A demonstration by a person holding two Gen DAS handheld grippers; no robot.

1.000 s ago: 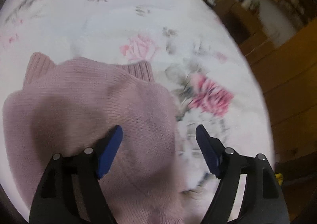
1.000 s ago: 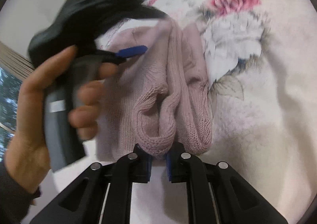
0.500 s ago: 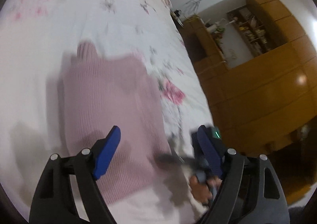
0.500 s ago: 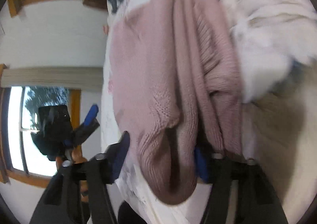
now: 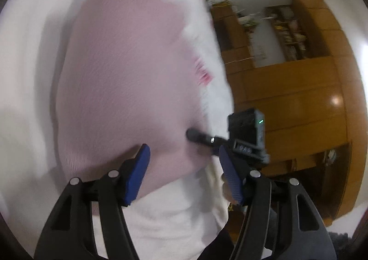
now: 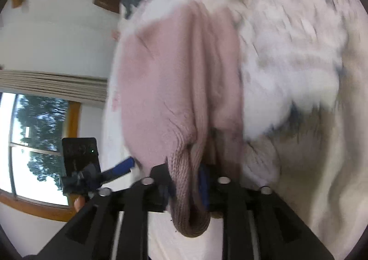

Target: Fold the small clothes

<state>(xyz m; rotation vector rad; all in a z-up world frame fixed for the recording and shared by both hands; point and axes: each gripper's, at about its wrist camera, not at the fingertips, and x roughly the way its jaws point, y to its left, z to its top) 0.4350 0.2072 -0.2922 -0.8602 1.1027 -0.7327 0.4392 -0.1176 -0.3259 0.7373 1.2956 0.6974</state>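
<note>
Right hand-held gripper pinching near hem of pink sweater lying on floral bed; left hand-held gripper spread, empty. I judge fold step underway; next, carry hem toward far edge.

Both views were heavily motion-blurred, with fisheye bending and dark vignetting at the rims. Daylight entered through the window, which was overexposed. A ceiling-light glare spot showed on the wooden cabinet. The pink sweater appeared soft and evenly lit, its knit texture smeared.
</note>
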